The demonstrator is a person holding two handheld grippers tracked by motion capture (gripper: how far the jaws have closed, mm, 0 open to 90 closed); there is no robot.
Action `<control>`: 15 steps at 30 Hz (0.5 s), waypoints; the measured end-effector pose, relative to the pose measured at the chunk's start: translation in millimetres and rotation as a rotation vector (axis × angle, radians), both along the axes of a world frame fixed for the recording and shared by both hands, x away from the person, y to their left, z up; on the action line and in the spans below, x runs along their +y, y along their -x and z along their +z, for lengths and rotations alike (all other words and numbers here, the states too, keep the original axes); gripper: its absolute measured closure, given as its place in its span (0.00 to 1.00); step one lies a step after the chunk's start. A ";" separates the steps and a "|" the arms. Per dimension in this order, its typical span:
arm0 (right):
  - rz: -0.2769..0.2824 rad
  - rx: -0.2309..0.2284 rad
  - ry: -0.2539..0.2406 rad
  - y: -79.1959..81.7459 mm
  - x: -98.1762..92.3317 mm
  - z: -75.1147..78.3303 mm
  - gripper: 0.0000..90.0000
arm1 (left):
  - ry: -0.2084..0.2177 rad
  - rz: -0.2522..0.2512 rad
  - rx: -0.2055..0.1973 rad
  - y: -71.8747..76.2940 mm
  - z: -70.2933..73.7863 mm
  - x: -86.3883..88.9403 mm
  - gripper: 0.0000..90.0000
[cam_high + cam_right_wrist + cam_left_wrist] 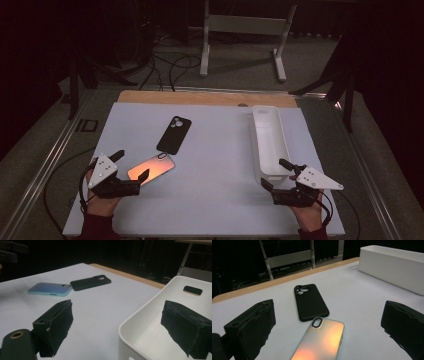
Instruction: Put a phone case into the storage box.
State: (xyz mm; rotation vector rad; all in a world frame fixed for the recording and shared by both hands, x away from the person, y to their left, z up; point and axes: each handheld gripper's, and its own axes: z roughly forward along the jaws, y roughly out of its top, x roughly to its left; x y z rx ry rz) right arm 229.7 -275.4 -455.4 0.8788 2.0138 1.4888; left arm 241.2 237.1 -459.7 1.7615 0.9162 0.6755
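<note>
We see a pale grey tabletop (215, 150) with a wooden far edge in a dark room. At right, the long white plastic bin (269, 142) holds nothing. Our left gripper (131, 165) gapes around the iridescent phone case (151, 168) at lower left; our right gripper (276, 173) spreads astride the bin's near wall.

No readable text, labels, brands, numbers or signs on anything in view
</note>
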 end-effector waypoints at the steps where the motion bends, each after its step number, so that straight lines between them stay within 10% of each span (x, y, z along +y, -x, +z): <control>1: 0.002 0.000 0.000 0.1 0.0 -0.2 0.11 | -0.004 -0.003 0.000 0.0 0.1 -0.7 0.00; 15: 0.003 0.000 0.005 -0.9 1.4 -1.6 0.11 | -0.005 -0.005 0.004 -0.4 0.4 -0.6 0.00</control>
